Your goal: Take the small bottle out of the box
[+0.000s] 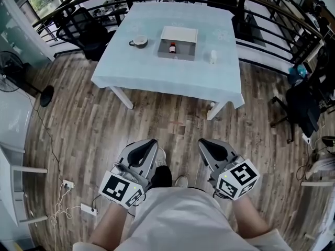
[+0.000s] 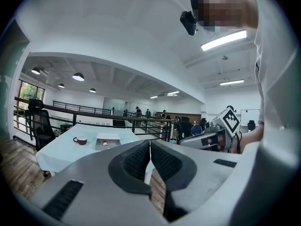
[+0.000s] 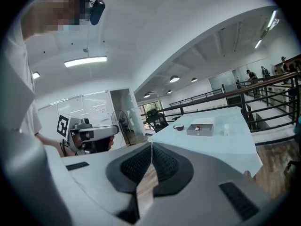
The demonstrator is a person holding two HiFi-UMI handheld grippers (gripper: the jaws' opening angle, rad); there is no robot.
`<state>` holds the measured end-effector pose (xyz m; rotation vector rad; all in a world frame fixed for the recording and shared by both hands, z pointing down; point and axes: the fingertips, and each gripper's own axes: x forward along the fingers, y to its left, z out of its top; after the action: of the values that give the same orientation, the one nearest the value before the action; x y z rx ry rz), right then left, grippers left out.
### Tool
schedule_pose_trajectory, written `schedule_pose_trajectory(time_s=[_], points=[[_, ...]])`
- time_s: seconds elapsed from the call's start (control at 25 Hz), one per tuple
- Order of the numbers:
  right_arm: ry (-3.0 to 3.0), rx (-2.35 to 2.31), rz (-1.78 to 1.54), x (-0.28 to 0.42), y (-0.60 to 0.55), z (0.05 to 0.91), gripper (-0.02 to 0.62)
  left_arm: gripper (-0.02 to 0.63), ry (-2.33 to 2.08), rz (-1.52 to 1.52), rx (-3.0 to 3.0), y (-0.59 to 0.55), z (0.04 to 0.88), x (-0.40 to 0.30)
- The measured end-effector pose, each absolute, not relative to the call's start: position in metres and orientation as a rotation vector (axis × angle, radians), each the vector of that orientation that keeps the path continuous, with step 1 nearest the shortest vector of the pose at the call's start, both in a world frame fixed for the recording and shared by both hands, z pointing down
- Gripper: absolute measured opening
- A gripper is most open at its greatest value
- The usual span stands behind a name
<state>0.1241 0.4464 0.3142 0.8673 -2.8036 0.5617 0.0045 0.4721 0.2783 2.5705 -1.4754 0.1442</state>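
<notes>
Left gripper (image 2: 149, 144) and right gripper (image 3: 151, 146) both clamped fully together, gripping nothing, touching nothing; bottle (image 1: 172, 48) sits inside box (image 1: 179, 33) on table (image 1: 157, 75), well ahead of them.

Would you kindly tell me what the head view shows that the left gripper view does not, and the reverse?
Only the head view: a standing fan and a power strip on the floor.

Only the left gripper view: ceiling lamps, the head camera and distant people by the railing.

Both: the table, the cup, the box with the small bottle inside, the black chair, the right gripper, and the left gripper, its fingers together with nothing between.
</notes>
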Motion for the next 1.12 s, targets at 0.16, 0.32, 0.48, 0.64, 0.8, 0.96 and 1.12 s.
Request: schedule_pose_trajectory(time_s=[0.16,0.32,0.48,0.64,0.8,0.96,1.12], points=[[-2.793,0.875,0.566,0.119,0.429,0.317,0.023,0.023,-1.469,0.136,2.566,0.454,0.282,-0.001],[-2.784,0.886,0.570,0.107,0.406,0.319,0.023,0.023,-1.452,0.130,2.562,0.431,0.289,-0.012],[-2.774,0.885,0.564,0.093,0.380,0.322,0.023,0.023,-1.433,0.122,2.558,0.404,0.295,-0.026],[-2.758,0.906,0.575,0.076,0.352,0.327,0.023,0.023,-1.409,0.117,2.558,0.375,0.302,-0.042],[-2.743,0.924,0.573,0.057,0.322,0.329,0.023,0.023,-1.379,0.115,2.562,0.343,0.307,-0.061],[-2.723,0.957,0.588,0.036,0.291,0.330,0.023,0.023,-1.341,0.117,2.574,0.308,0.309,-0.080],[-2.706,0.973,0.587,0.013,0.259,0.331,0.023,0.023,-1.315,0.119,2.580,0.274,0.310,-0.101]])
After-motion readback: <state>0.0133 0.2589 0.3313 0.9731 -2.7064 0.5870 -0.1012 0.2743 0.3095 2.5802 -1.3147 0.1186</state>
